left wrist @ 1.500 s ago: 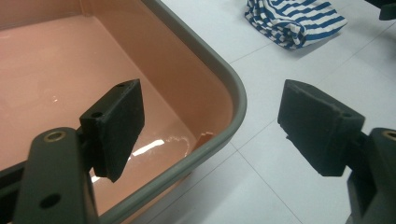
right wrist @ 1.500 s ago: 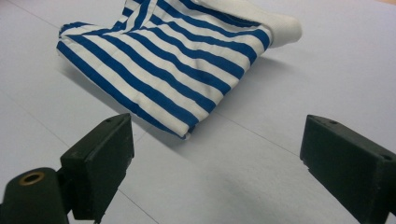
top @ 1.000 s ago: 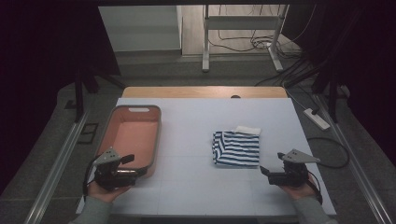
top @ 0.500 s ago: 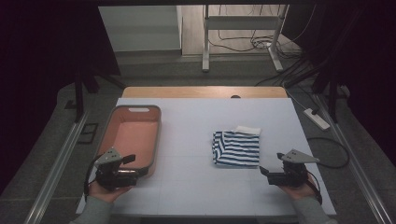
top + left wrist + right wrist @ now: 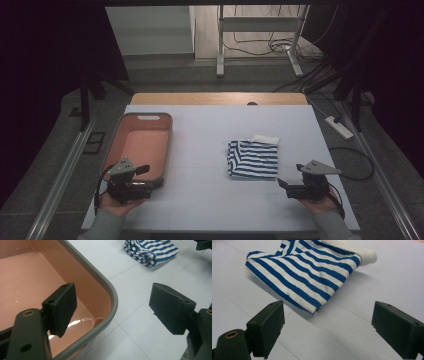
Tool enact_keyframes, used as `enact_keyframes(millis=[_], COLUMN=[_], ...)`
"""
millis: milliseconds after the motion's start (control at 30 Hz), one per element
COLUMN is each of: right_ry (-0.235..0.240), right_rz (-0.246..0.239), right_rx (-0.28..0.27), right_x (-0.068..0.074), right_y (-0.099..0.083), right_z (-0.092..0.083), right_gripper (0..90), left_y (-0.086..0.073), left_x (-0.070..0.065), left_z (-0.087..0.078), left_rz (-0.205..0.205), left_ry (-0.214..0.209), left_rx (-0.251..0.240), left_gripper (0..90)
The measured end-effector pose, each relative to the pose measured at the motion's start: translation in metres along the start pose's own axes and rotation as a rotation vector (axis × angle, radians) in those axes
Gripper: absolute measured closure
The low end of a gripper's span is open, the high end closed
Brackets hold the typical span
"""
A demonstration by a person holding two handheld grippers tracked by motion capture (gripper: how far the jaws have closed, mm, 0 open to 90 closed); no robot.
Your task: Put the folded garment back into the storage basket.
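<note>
Table [image 5: 215, 125] is white-topped with faint grid lines, and a bare wood strip runs along its far edge. Pink tray [image 5: 143, 148] with a grey rim sits at the left side, empty inside, handle slot at its far end. Folded blue-and-white striped garment [image 5: 252, 159] lies flat right of centre, well apart from the tray, with a plain white part sticking out at its far edge; in the right gripper view the stripes are sharp and the fold edge faces the camera. No readable label, brand or writing on tray, cloth or grippers. Left gripper [image 5: 112, 306] sits at the tray's near right corner, jaws spread wide and holding nothing: one pad hangs over the tray interior, the other over bare table. Right gripper [image 5: 328, 326] sits low on the table near the garment's near right corner, jaws also wide apart, empty, cloth just beyond the pads and not touching them. White power strip [image 5: 339, 127] lies on the floor right of the table.
</note>
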State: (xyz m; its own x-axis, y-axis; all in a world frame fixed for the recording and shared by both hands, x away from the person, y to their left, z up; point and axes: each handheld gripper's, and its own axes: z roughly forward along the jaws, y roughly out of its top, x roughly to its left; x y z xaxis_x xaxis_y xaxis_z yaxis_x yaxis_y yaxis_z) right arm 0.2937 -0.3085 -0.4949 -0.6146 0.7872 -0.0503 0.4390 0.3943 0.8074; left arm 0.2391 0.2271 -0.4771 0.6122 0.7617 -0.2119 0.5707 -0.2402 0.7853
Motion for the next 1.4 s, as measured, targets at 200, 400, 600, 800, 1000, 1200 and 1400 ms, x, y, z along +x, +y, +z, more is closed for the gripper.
enact_keyframes(millis=[200, 400, 600, 800, 1000, 1200, 1400], right_ry=[0.001, 0.002, 0.004, 0.005, 0.006, 0.005, 0.004], right_rz=[0.001, 0.0, 0.002, 0.003, 0.002, 0.0, 0.0], right_rx=[0.002, 0.004, 0.007, 0.008, 0.01, 0.013, 0.013], right_x=[0.0, 0.0, 0.0, 0.0, 0.0, 0.001, 0.001], right_y=[0.0, 0.0, 0.0, 0.0, 0.0, -0.001, -0.001], right_z=[0.0, 0.001, 0.001, 0.002, 0.002, 0.002, 0.002], right_gripper=[11.9, 11.9, 11.9, 12.0, 12.0, 12.0, 12.0], left_y=[0.003, 0.009, 0.016, 0.021, 0.025, 0.031, 0.036], left_x=[-0.002, -0.005, -0.008, -0.011, -0.012, -0.013, -0.017], left_z=[0.003, 0.01, 0.017, 0.024, 0.029, 0.031, 0.029], left_rz=[0.001, 0.009, 0.012, 0.017, 0.02, 0.016, 0.026], left_ry=[-0.004, -0.016, -0.021, -0.03, -0.039, -0.03, -0.027], left_rx=[0.001, 0.021, 0.034, 0.045, 0.053, 0.043, 0.025], left_gripper=[22.2, 22.0, 21.8, 21.8, 21.8, 21.1, 21.2])
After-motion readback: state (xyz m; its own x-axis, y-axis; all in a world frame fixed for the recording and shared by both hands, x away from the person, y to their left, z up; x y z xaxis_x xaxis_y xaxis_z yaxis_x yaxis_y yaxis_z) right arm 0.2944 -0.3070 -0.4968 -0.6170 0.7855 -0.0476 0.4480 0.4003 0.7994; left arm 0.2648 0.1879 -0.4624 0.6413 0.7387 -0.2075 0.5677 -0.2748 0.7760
